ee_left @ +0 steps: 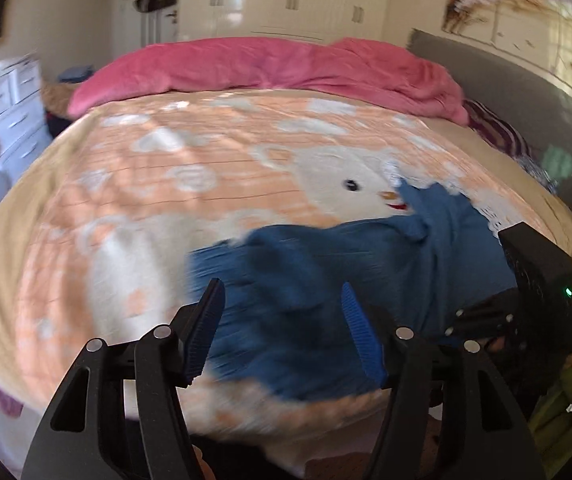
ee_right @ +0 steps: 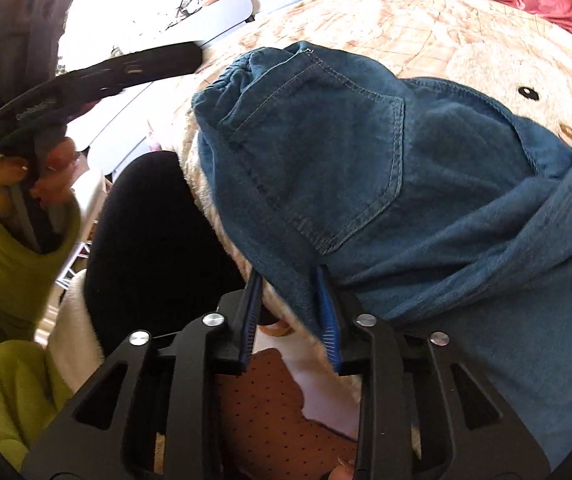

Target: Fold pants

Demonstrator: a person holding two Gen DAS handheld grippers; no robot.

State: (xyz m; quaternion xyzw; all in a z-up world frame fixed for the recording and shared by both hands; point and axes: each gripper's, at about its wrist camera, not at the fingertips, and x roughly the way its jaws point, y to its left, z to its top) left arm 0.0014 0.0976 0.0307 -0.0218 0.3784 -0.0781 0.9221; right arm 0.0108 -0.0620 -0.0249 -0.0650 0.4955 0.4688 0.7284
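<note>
Pants [ee_right: 385, 184] are blue denim, lying bunched up near the front edge of the bed, on top of a peach blanket [ee_left: 134, 184] with a big white bear printed on it. From the right wrist view you can see a stitched back pocket facing up, and the elastic waistband end is crumpled toward the far left of the heap.

Right gripper [ee_right: 290, 300] sits right at the near hem of the fabric. Its blue-padded fingers [ee_right: 327, 312] are fairly close together with an edge of the denim between them, but there's a visible gap, so honestly can't tell if it's really got a firm pinch on it.

Left gripper [ee_left: 282, 320] is spread wide with nothing in it, up above the pants and not touching them. That view is pretty motion-blurred.

A rumpled pink duvet [ee_left: 270, 68] is piled along the far side of the bed, white wardrobes [ee_left: 286, 0] behind it.
</note>
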